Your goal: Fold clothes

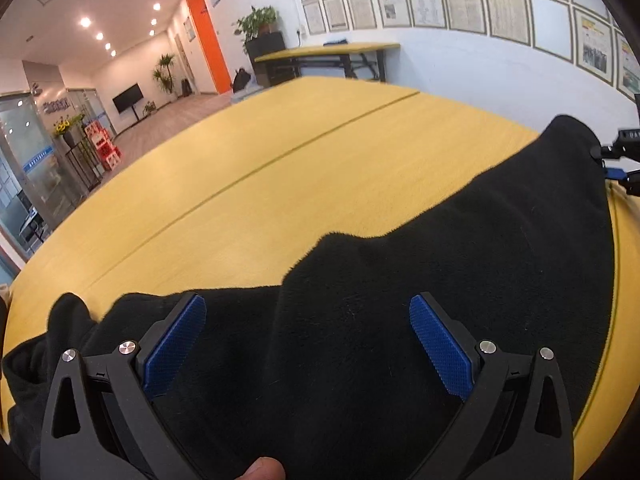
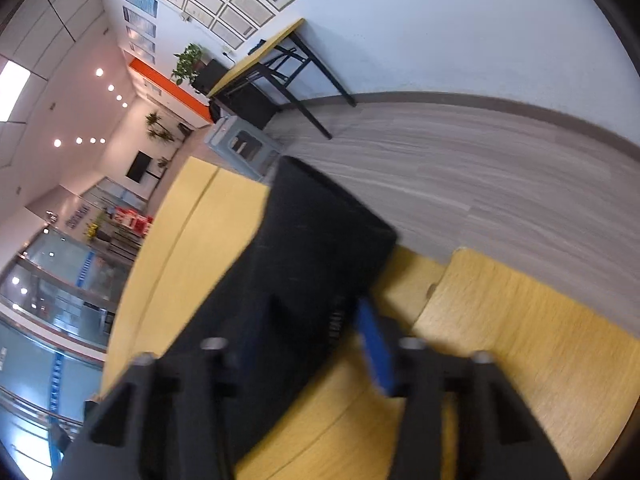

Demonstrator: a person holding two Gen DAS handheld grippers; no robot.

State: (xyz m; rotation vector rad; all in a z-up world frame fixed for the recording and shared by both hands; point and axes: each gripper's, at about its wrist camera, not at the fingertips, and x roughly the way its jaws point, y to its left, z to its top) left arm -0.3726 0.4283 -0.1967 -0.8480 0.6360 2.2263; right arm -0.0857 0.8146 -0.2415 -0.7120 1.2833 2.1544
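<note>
A black fleece garment (image 1: 400, 300) lies across the yellow wooden table (image 1: 280, 184). My left gripper (image 1: 308, 336) hovers over its near part, jaws wide open, blue pads (image 1: 440, 344) apart with nothing between them. My right gripper (image 1: 620, 164) shows at the far right edge, at the garment's far corner. In the blurred right wrist view the right gripper (image 2: 312, 332) has a fold of the black garment (image 2: 312, 240) between its fingers, which stand fairly close around the cloth; the garment's end is lifted off the table (image 2: 192, 240).
A seam (image 1: 280, 156) runs across the table. A second yellow table (image 1: 328, 50) stands by the white wall with framed papers. A wooden chair seat (image 2: 520, 320) sits beside the table edge. A grey bin (image 2: 244, 146) stands on the floor.
</note>
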